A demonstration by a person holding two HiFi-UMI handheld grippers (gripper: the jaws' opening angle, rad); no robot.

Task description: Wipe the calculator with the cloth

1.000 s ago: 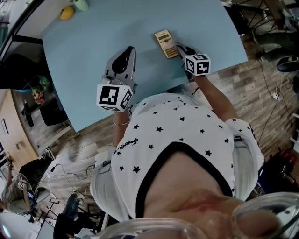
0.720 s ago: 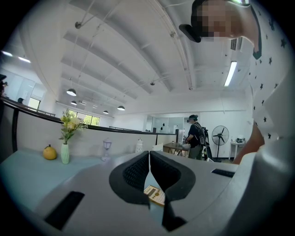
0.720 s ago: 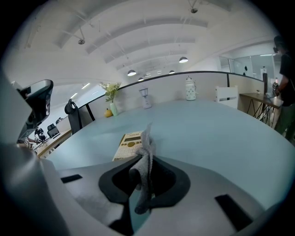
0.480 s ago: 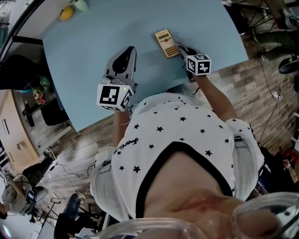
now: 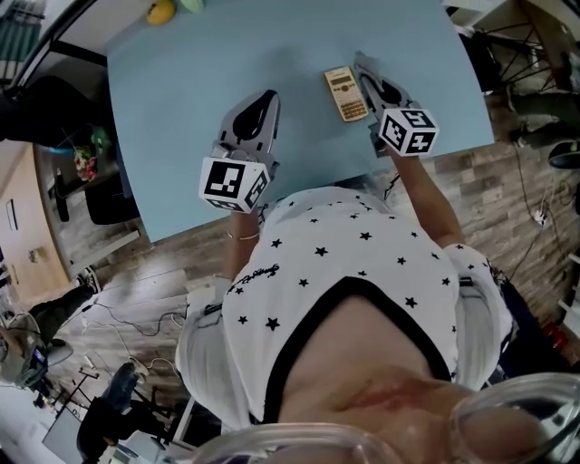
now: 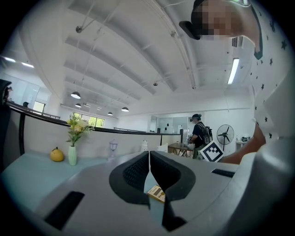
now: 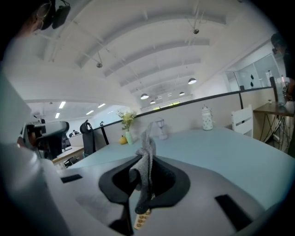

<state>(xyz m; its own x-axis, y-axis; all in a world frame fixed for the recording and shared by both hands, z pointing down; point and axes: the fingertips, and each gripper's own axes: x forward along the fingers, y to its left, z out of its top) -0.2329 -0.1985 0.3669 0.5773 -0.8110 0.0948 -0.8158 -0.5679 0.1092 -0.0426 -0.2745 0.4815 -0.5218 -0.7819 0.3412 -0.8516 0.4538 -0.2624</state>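
A tan calculator (image 5: 347,93) lies flat on the light blue table (image 5: 181,100), toward its near right. My right gripper (image 5: 367,72) reaches along the calculator's right side, its marker cube (image 5: 408,130) nearer the person. In the right gripper view that gripper (image 7: 147,168) is shut on a grey cloth (image 7: 146,143), which sticks up between the jaws and hangs below them over a corner of the calculator (image 7: 140,221). My left gripper (image 5: 268,96) hovers left of the calculator, shut with nothing in it (image 6: 149,156). Part of the calculator (image 6: 156,193) shows under its jaws.
A yellow fruit (image 5: 161,12) and a vase of flowers (image 6: 72,154) stand at the table's far corner, beside a small lantern (image 6: 113,146). A white jug (image 7: 207,119) sits at the far edge. The near table edge (image 5: 299,186) is next to the person's shirt.
My right gripper has moved forward, from the calculator's near end to along its right side. The left gripper has kept its place on the table. The head camera has shifted.
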